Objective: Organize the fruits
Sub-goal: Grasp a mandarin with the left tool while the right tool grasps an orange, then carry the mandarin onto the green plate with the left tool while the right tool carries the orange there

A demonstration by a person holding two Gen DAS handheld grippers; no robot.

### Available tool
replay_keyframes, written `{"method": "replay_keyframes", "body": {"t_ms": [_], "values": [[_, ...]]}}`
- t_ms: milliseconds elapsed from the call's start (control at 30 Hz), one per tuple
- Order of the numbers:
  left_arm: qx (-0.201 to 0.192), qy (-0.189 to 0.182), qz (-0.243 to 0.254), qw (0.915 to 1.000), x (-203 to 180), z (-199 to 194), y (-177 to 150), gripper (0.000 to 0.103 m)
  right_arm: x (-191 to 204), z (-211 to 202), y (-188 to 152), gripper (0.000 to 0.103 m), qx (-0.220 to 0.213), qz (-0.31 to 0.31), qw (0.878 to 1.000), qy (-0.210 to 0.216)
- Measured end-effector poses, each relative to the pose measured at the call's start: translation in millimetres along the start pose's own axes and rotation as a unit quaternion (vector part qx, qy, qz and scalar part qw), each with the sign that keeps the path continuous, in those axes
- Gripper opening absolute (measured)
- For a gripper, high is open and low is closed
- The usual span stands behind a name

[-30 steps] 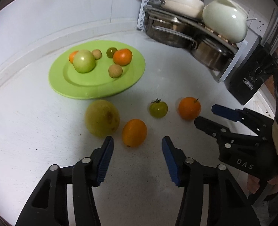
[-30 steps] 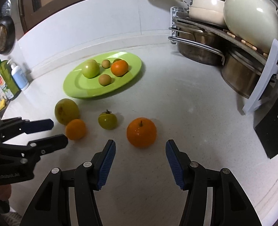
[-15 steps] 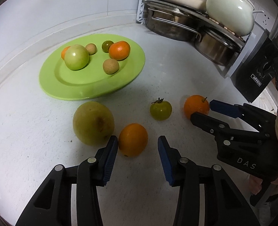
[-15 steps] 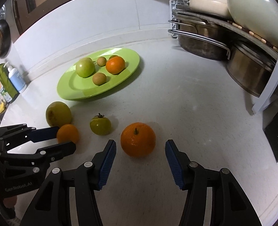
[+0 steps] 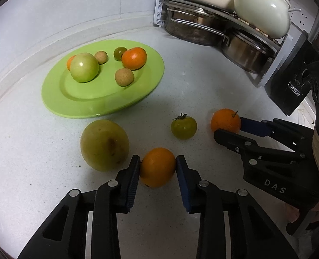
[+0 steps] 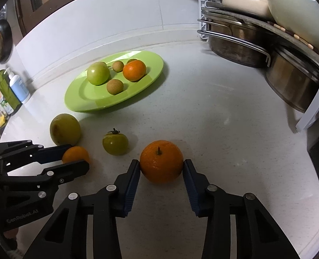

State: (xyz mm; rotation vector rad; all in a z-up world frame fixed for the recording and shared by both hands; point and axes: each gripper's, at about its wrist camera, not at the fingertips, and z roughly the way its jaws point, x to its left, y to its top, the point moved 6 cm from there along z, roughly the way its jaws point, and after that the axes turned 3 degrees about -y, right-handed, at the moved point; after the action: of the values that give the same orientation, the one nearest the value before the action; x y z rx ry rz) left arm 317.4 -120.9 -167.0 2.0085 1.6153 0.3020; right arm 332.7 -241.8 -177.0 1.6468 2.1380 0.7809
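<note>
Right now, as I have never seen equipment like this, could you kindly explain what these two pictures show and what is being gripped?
There is no robot: a person holds a black pair of tongs with blue pads in each hand, and a camera on each looks along its fingers.

In the left camera's picture, the left tongs have just been closing and now pinch a small smooth orange fruit.

In the right camera's picture, the right tongs, also just closing, press on a stemmed round orange.

On the white countertop lie a big yellow-green round fruit and a small green tomato. The lime-green plate already holds several fruits.
</note>
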Motion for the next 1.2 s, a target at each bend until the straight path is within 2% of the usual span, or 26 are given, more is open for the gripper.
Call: {"method": "replay_keyframes", "body": {"t_ms": [367, 700, 900, 1200], "values": [[-0.026, -0.011, 0.015, 0.9995, -4.6, -25.7, -1.1, 0.034, 4.4, -19.7, -3.3, 0.041, -0.010, 0.005, 1.000, -0.002], [-0.058, -0.021, 0.021, 0.9979, 0.0, -64.1, -5.8, 0.034, 17.6, -58.1, 3.6, 0.041, -0.045, 0.018, 0.999, -0.008], [-0.086, -0.024, 0.030, 0.9955, 5.6, -92.5, -5.0, 0.034, 36.0, -82.1, 9.1, 0.041, -0.067, 0.019, 0.997, -0.012], [-0.123, -0.023, 0.017, 0.9920, 33.9, -132.5, 2.1, 0.034, 71.5, -107.6, 26.5, 0.041, -0.101, 0.006, 0.995, -0.009]]}}
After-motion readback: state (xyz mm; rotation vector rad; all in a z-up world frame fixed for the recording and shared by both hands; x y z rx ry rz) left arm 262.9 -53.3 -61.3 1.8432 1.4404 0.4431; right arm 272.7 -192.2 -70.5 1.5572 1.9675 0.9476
